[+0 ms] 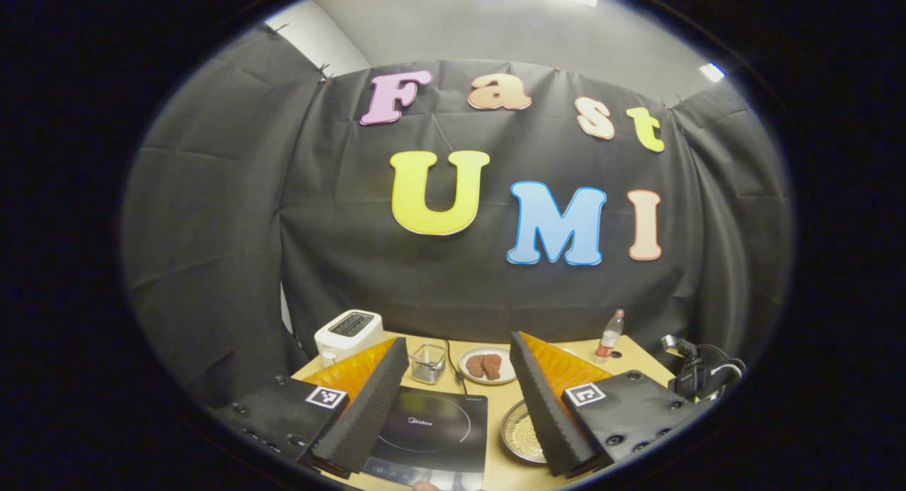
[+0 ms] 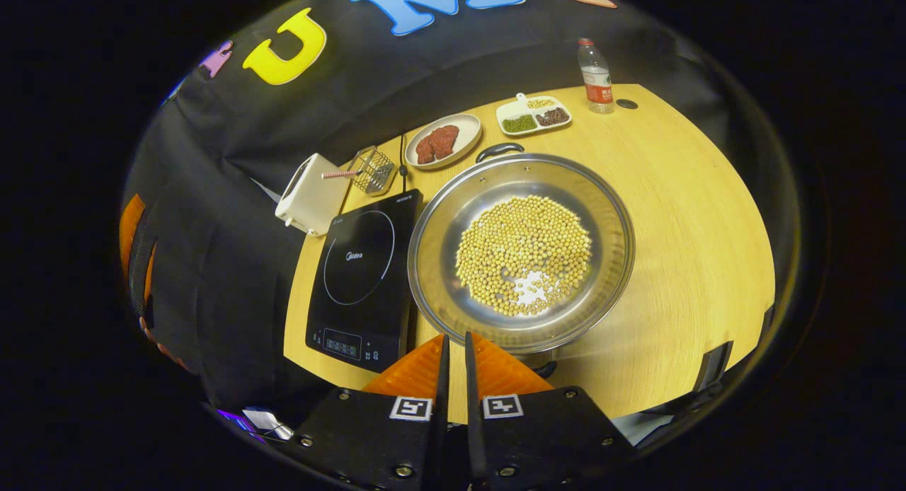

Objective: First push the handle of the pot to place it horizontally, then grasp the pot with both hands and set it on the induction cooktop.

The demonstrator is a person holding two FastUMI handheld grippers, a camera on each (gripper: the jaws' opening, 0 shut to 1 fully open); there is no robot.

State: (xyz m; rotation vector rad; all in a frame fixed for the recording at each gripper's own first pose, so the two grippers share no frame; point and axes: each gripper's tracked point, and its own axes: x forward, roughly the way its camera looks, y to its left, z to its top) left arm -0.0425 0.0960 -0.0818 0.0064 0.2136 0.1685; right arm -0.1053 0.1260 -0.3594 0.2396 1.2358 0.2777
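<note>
With the right gripper (image 2: pixel 453 349) nearly closed on nothing and the left gripper (image 1: pixel 459 378) wide open, I'd nudge the near black handle (image 2: pixel 545 368) of the shiny steel pot of yellow beans (image 2: pixel 524 254) sideways gently, so nothing spills.

We are looking at black cloth (image 1: pixel 340 264) hanging in creased folds as the booth's wall, clipped along its top edge. Above it a pale grey wall (image 1: pixel 453 31) is catching a ceiling light (image 1: pixel 712 71). A light wooden table (image 2: pixel 694 215) is standing against the cloth.
</note>
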